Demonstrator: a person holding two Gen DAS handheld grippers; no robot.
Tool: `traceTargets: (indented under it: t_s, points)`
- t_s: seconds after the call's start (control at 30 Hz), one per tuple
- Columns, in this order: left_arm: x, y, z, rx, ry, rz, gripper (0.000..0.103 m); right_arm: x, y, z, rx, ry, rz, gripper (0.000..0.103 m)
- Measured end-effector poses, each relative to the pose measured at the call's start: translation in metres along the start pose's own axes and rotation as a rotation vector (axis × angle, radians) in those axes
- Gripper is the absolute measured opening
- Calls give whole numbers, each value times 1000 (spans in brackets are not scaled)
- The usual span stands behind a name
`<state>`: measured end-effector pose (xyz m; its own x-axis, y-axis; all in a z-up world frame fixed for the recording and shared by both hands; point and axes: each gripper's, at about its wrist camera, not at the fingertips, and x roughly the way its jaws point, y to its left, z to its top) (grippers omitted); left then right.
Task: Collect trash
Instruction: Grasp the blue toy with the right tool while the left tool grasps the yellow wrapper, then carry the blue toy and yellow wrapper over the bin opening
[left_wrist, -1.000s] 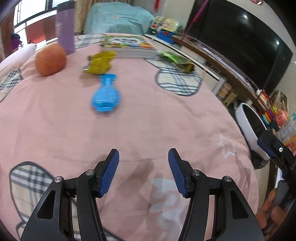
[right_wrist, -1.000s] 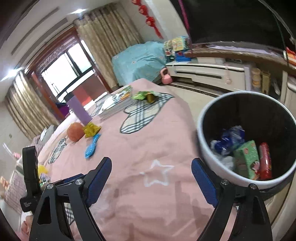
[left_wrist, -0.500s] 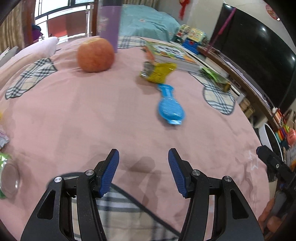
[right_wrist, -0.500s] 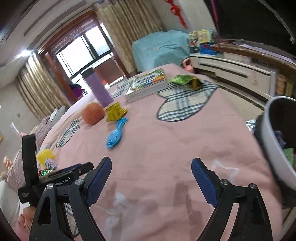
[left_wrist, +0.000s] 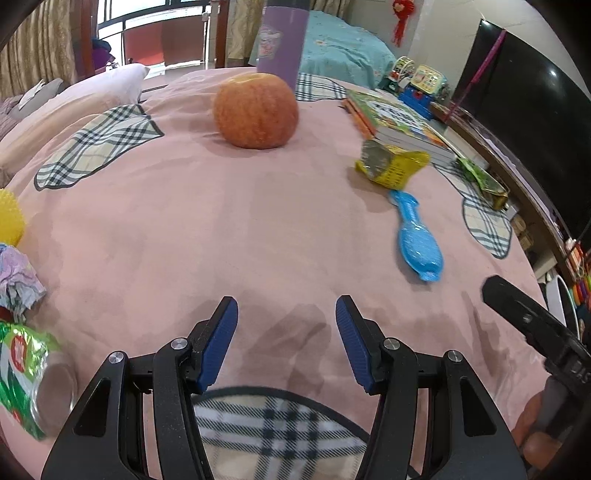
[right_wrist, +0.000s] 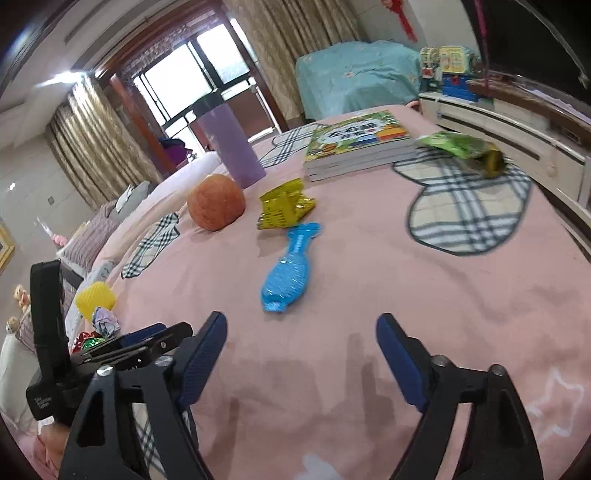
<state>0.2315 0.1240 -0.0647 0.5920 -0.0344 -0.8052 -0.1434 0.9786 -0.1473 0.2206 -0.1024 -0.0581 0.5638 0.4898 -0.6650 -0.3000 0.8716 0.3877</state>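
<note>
Two hand-held grippers empty — left (left_wrist: 286, 341) parted, right (right_wrist: 301, 363) closing; yellow wrapper (right_wrist: 284, 207) crosswise beside books (right_wrist: 360, 146).

A crumpled yellow wrapper (right_wrist: 284, 205) lies flat on the pink bed (right_wrist: 369, 280), at twelve o'clock from the blue brush. A green wrapper (right_wrist: 461, 147) rests at two o'clock. A crushed green can (left_wrist: 33, 380) lies sideways at nine o'clock, beside crumpled paper (left_wrist: 16, 280).

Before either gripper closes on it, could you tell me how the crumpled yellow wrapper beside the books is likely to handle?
The yellow wrapper looks like thin creased foil, so it will probably crush flat and weigh little. Its shiny surface may slip between the pads. Lying loose on the soft pink bedspread, it would likely slide rather than roll if nudged.
</note>
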Motion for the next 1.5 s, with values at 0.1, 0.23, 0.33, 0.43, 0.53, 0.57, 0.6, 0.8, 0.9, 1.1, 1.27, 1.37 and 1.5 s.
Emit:
traceTargets:
  t_s: [0.1,0.23,0.33,0.43,0.53,0.57,0.6,0.8,0.9,1.1,1.27,1.37,1.5]
  points:
    - [3,5,3,-6,1,7,56,17,10,5,-34,30,2,69]
    - [9,10,7,-10,8,11,56,43,20,10,-67,74,-9,66]
    - [13,10,10,-5,10,15,56,55,20,14,-78,100,-23,66]
    - [15,8,15,0,9,13,56,66,21,17,-99,114,-40,64]
    - [18,1,21,12,7,6,56,68,21,20,-128,123,-71,42]
    - [19,-3,24,19,5,2,56,68,20,20,-121,123,-62,42]
    - [20,-7,26,25,2,-4,56,65,17,20,-111,120,-54,42]
    - [26,-43,40,83,-15,-48,56,41,-7,14,-58,87,-47,42]
    - [33,-62,46,110,-18,-61,58,28,-18,12,-37,71,-53,42]
    - [47,-87,62,116,-54,-62,59,-2,-50,9,39,26,-74,42]
    - [60,-102,71,135,-73,-59,58,-16,-64,5,79,5,-87,42]
    - [67,-110,74,158,-74,-68,29,-19,-69,4,87,-3,-95,42]
    - [72,-113,71,177,-46,-93,2,-21,-72,5,94,-12,-98,42]
